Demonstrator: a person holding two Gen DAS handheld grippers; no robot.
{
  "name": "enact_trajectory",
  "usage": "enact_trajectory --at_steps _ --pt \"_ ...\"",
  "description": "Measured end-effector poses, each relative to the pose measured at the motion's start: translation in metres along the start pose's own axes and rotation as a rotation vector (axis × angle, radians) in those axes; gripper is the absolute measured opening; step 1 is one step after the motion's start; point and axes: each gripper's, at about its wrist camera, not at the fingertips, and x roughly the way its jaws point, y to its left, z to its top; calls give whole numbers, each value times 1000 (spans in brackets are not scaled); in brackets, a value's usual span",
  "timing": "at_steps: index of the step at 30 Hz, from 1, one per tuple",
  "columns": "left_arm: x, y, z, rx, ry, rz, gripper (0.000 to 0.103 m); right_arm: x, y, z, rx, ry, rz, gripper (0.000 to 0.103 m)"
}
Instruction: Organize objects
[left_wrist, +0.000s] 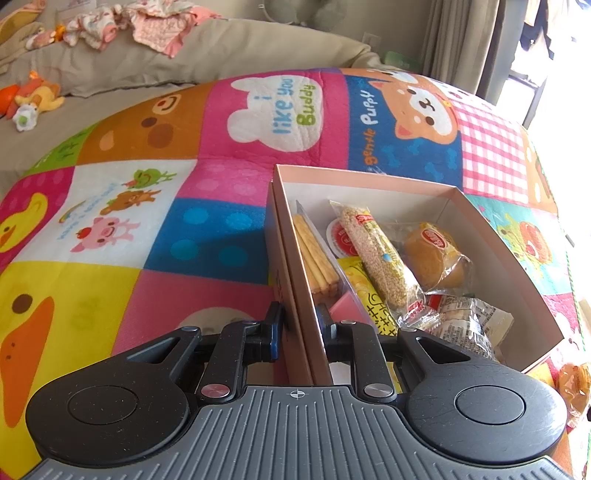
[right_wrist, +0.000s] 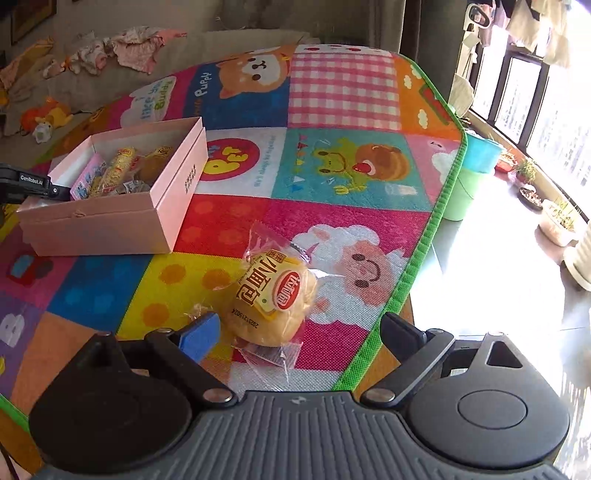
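A pink cardboard box (left_wrist: 291, 266) sits on the colourful play mat and holds several wrapped snacks: biscuit sticks (left_wrist: 314, 251), a sesame bar (left_wrist: 380, 258), a bun (left_wrist: 432, 258). My left gripper (left_wrist: 299, 325) is shut on the box's left wall, one finger outside and one inside. The box also shows in the right wrist view (right_wrist: 122, 210), with the left gripper (right_wrist: 33, 184) at its left side. A wrapped yellow bun (right_wrist: 273, 299) lies on the mat. My right gripper (right_wrist: 299, 332) is open, its fingers on either side of the bun.
The play mat (right_wrist: 343, 162) ends at a green border (right_wrist: 417, 258) on the right, with bright floor, green and blue bins (right_wrist: 476, 162) and plant pots beyond. A beige sofa with clothes (left_wrist: 147, 22) and plush toys (left_wrist: 33, 96) lies behind.
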Motion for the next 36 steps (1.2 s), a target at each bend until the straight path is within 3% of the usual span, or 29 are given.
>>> enact_trajectory --at_steps 4,8,11,14,19,27,32,36 --pt "0 0 0 5 1 -1 21 16 4 13 78 -9 44 94" --pt "-1 1 -1 7 2 -3 21 36 13 15 61 6 10 93" --pt "-1 1 -1 9 1 2 21 39 17 12 37 27 36 75" --pt "-1 0 -1 6 1 -1 21 32 20 9 10 22 33 73" --pt "-1 0 -1 3 0 0 21 14 34 -1 -44 60 104 64" --pt "-2 1 -2 8 -1 -1 21 -23 56 9 -93 17 241 62" --pt "-3 1 -3 5 -5 -8 22 -32 67 35 -102 -14 315 62" --pt "-3 2 -3 1 -9 -14 22 -26 83 61 -139 -44 327 62"
